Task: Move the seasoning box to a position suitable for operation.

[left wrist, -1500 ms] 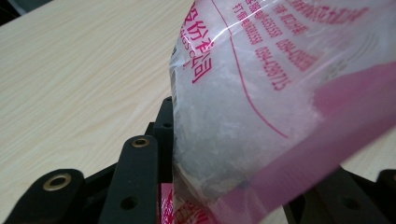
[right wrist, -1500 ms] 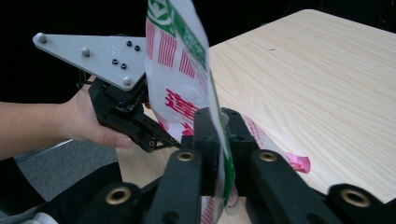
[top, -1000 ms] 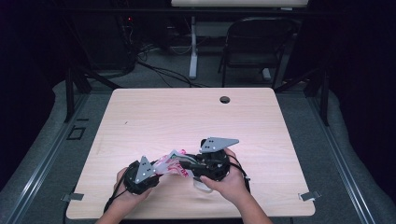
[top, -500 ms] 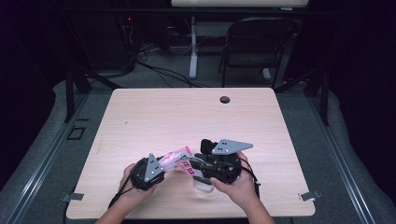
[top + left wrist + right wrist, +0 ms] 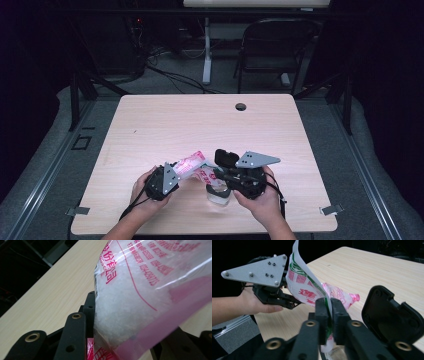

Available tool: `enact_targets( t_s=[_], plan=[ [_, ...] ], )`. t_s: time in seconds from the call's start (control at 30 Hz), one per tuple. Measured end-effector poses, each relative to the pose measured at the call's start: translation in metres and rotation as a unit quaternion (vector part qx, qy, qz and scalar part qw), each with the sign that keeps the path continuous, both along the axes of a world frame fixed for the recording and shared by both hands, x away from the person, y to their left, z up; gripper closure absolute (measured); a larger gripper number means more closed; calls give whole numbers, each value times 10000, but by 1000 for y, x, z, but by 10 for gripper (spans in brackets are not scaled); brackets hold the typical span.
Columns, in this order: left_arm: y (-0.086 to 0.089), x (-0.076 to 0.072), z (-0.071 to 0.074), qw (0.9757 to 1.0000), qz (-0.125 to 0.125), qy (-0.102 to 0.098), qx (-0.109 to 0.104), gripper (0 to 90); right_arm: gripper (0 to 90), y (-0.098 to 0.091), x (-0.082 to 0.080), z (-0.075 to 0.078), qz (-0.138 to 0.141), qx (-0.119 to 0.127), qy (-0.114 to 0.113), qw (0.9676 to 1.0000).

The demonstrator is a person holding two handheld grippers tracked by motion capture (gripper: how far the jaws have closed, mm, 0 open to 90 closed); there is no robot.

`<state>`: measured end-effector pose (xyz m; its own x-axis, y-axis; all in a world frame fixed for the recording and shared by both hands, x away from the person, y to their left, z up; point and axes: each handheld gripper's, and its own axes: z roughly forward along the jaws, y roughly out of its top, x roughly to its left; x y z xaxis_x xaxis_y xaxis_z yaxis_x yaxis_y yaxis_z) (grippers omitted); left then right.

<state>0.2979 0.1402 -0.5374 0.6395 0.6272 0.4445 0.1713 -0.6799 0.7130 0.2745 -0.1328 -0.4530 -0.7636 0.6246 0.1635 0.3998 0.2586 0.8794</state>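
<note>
A clear plastic bag (image 5: 189, 164) with pink and red print, full of white granules, hangs between the two grippers above the table's near edge. My left gripper (image 5: 172, 175) is shut on the bag's lower part (image 5: 140, 290), which bulges between its jaws. My right gripper (image 5: 330, 302) has just been closing and now pinches the bag's thin printed edge (image 5: 304, 290) between its pads. In the right gripper view the left gripper (image 5: 292, 302) holds the bag's far side. Beneath the right gripper (image 5: 212, 175) stands a clear container (image 5: 220, 196), with a black lid (image 5: 392, 315) raised beside the jaws.
The light wooden table (image 5: 165, 125) has a round cable hole (image 5: 241, 106) near its far edge. Behind it stand a black folding chair (image 5: 272, 45) and a white post (image 5: 206, 50), with cables on the floor.
The right hand has shifted a little to the right, and the bag now stretches out between the two grippers. The left hand has stayed nearly in place.
</note>
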Motion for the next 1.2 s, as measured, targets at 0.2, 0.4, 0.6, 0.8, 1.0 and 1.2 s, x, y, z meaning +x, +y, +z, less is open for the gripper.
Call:
enact_targets(
  t_s=[0.2, 0.4, 0.6, 0.8, 1.0, 1.2],
  plan=[
    [-4, 0, -1, 9995, 86, -228, 201, 631, 900, -1, 0, -5, -27, -113, 53, 9999],
    [-6, -1, -1, 9983, 149, -437, 360, 631, 900, -3, 1, -8, -62, -141, 89, 9998],
    [-6, -1, -1, 9977, 184, -490, 429, 631, 900, -4, 2, -12, -61, -221, 136, 9996],
    [-6, -2, -1, 9970, 233, -577, 470, 633, 900, -5, 4, -16, -93, -326, 153, 9993],
    [-8, -3, 1, 9958, 250, -674, 565, 634, 900, -7, 6, -19, -134, -382, 160, 9991],
    [-10, -5, 2, 9942, 286, -794, 668, 635, 900, -9, 8, -22, -159, -366, 189, 9990]
  ],
)
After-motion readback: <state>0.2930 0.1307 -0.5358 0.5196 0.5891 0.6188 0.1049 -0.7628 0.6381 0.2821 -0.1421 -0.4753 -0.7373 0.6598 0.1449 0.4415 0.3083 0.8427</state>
